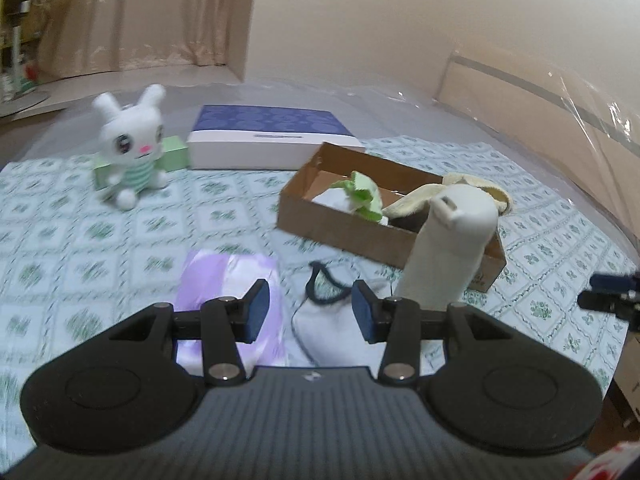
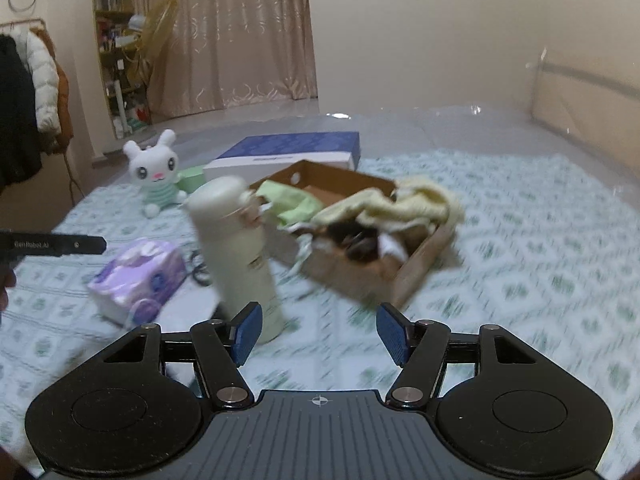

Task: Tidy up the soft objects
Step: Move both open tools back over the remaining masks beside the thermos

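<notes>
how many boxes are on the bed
3, not counting the purple tissue pack. The open cardboard box holding cloths sits right of centre; the blue-topped white box lies behind it; a small green box is behind the plush rabbit. More may be hidden.

The left claw (image 1: 310,309), a matte black plastic rig, carries two dark blue rubbery pads, silver pivot screws, round side housings and a ribbed grey centre plate with a small crosshair mark. The right claw (image 2: 320,332) looks the same; white lettering, seemingly a maker's name, marks one black finger.
</notes>
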### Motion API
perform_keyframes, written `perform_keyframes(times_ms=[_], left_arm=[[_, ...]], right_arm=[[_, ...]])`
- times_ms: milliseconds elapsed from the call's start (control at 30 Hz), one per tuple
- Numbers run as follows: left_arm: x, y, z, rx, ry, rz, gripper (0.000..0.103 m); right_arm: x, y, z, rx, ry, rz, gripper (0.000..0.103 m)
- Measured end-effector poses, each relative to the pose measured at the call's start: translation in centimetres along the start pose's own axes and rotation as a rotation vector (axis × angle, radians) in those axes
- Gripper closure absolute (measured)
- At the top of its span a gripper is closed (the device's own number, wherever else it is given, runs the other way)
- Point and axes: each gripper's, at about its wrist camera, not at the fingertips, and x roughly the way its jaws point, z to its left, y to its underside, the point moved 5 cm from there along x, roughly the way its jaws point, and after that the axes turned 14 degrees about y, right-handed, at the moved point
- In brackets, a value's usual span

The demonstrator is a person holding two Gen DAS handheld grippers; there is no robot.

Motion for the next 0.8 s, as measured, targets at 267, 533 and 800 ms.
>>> perform_keyframes(times_ms=[267, 533, 800], left_arm=[[-4.7, 5.1, -0.7, -0.092, -0.06, -0.043, 0.06], [-6.3, 7.9, -1.4, -0.095, -0.08, -0.012, 0.06], [-6.0, 8.5, -2.0, -0.087, -0.08, 0.001, 0.06]], right_arm=[[-3.0, 3.2, 3.6, -0.035, -0.031, 0.016, 0.04], [-3.9, 4.9, 4.3, -0.036, -0.044, 0.034, 0.039], [-4.1, 5.3, 4.3, -0.041, -0.051, 0.037, 0.039]])
